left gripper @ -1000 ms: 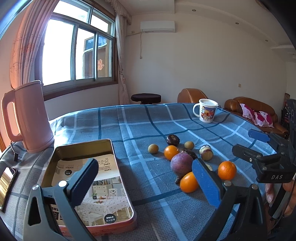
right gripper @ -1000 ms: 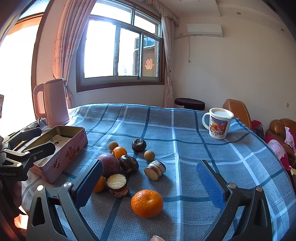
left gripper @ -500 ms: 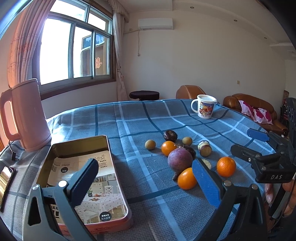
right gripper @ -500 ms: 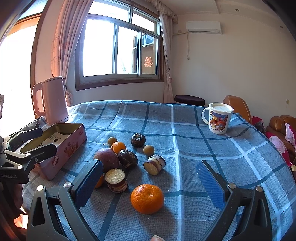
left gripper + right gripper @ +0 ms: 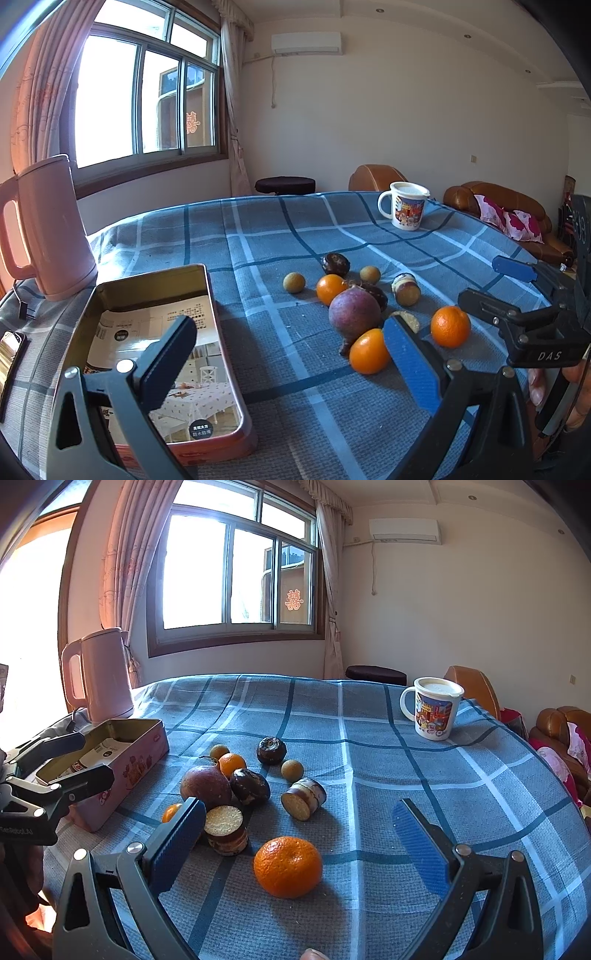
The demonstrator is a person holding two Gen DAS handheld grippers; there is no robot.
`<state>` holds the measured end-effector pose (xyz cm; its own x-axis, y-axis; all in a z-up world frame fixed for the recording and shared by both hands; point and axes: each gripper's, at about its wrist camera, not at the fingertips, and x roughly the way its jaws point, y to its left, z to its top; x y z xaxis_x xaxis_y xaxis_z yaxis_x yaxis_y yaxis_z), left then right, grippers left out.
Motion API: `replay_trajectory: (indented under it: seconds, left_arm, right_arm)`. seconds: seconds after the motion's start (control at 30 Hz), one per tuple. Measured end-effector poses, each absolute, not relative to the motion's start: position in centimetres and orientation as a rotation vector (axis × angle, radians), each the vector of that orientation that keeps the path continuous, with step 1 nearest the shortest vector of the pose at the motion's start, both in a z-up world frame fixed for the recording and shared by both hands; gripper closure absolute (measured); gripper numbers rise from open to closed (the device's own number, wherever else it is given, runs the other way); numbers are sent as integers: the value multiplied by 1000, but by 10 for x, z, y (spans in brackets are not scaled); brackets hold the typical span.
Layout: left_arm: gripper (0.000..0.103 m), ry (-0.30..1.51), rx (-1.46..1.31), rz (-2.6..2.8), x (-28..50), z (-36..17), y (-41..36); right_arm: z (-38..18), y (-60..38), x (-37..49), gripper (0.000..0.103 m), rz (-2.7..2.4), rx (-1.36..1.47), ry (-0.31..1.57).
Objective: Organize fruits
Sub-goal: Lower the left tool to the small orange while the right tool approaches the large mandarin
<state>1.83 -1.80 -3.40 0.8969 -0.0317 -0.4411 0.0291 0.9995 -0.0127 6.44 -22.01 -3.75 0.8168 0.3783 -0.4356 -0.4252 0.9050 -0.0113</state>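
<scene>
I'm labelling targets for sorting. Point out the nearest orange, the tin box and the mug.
Nearest orange (image 5: pixel 287 866), right wrist view, middle of its peel.
Tin box (image 5: pixel 211 295), left wrist view, right rim.
Mug (image 5: pixel 434 716), right wrist view, printed side.

daylight pours in through the window (image 5: pixel 236 572), whose panes are blown out to white, and the far left of the right wrist view glares orange-white. the room is bright and the fruit sharp. the orange (image 5: pixel 287 866) casts a soft shadow toward the camera on the blue checked cloth (image 5: pixel 369 775). fisheye bending curves the window frame and the counter edge, and dark vignetting fills the corners of both views.
</scene>
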Motion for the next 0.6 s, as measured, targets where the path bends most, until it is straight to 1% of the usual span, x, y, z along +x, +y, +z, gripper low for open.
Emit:
replay_trajectory:
  seconds: [0.3,0.33,0.37,0.4,0.43,0.53,0.57,0.6]
  left_arm:
    - [1,506,9,-94,27,-45,-33]
    - [2,512,17,-100,28,-46,-36]
    - [4,518,26,-105,29,-47,-38]
    - [6,526,33,-112,30,-47,-41]
    - [7,533,35,-127,31,-48,-43]
    - [13,560,39,-161,36,-51,-51]
    - [19,571,49,-170,37,-52,-54]
    - [22,584,56,-178,39,-54,-56]
  right_arm:
    - [-52,-221,68,2,402,-128,470]
    - [-53,-221,69,4,403,-127,475]
    - [-54,-222,69,7,406,-126,480]
    - [-56,-221,70,12,408,-128,488]
    - [-57,-221,72,16,407,-133,497]
    - [-63,-220,74,16,419,-135,521]
    - [-64,-220,75,17,424,-137,527]
    - [-66,-219,75,21,428,-141,534]
